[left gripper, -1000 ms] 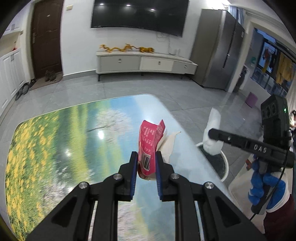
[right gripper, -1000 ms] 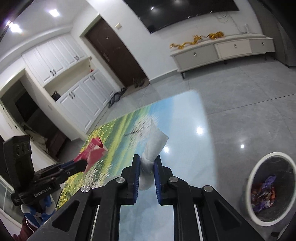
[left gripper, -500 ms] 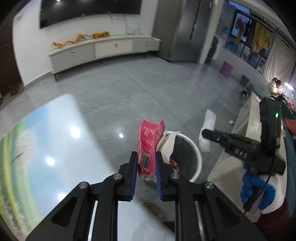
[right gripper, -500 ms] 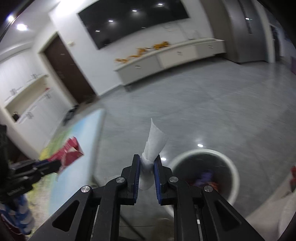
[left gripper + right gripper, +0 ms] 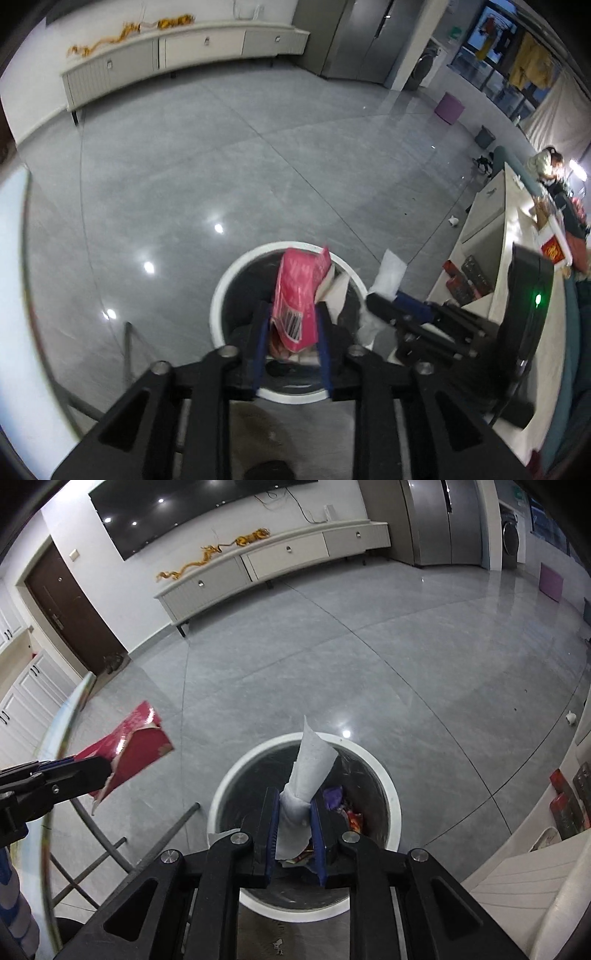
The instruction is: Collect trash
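Observation:
A white-rimmed round bin stands on the grey floor right below both grippers. My left gripper points down into it with a red snack wrapper standing between its blue pads. The jaws are opening, and the wrapper still fills the gap. My right gripper hangs over the same bin with a twisted white tissue between its pads. Its jaws are opening too, the tissue still touching both pads. Each view shows the other tool: the right gripper with its tissue, and the left gripper with its wrapper.
Several coloured wrappers lie in the bin. The glass table's edge and its metal legs are at the left. A pale counter runs along the right, with a person behind it. A long TV cabinet lines the far wall.
Both grippers swung off the flower-print table and sank until they hang over the bin. The pads of each now stand wider apart around the wrapper and the tissue.

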